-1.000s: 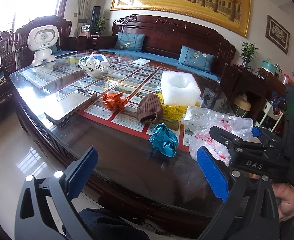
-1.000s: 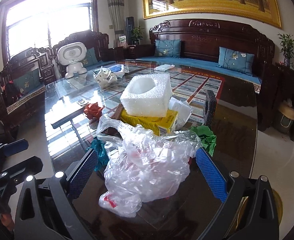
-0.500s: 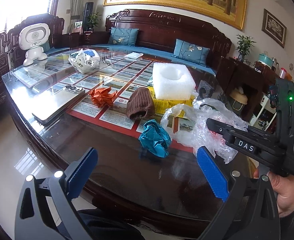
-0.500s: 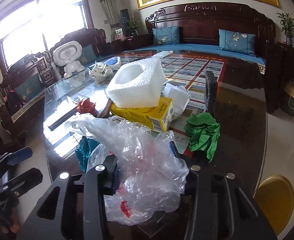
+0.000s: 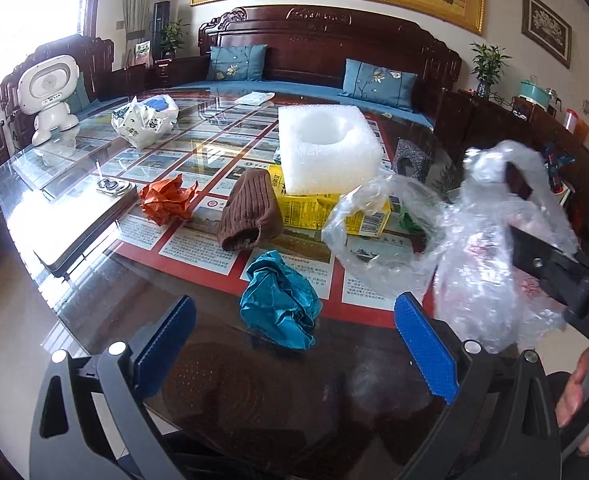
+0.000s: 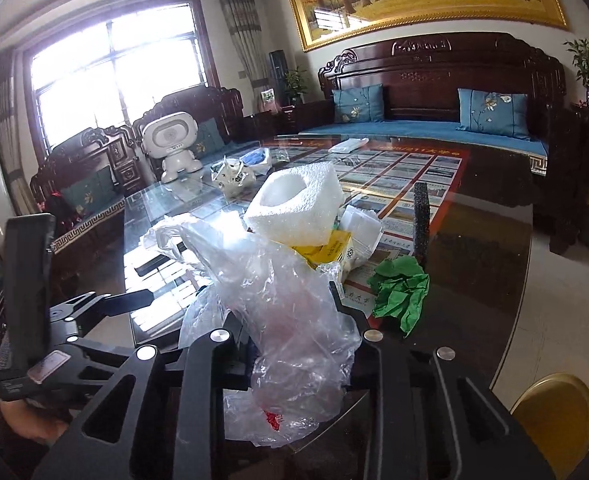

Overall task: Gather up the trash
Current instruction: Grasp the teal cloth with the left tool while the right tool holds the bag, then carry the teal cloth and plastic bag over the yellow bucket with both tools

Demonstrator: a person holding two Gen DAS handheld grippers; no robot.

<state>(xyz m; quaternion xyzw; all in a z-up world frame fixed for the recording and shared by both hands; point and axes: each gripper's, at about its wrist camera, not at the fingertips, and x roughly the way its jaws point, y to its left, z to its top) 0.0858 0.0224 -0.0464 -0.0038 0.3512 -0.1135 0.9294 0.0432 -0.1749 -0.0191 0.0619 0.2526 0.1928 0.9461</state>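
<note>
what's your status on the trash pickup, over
Right gripper closing on clear plastic bag, bag bunched between its jaws. Left gripper open, empty, teal paper wad just ahead of it. Nothing blocking.

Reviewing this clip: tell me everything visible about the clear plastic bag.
The clear, thin, crinkled plastic bag has a red print near its bottom. It hangs bunched between the jaws of the right gripper, which are closing on it. One open loop of film flares toward the yellow carton. Its lower end seems lifted just above the glass-topped table, though I cannot be certain.
</note>
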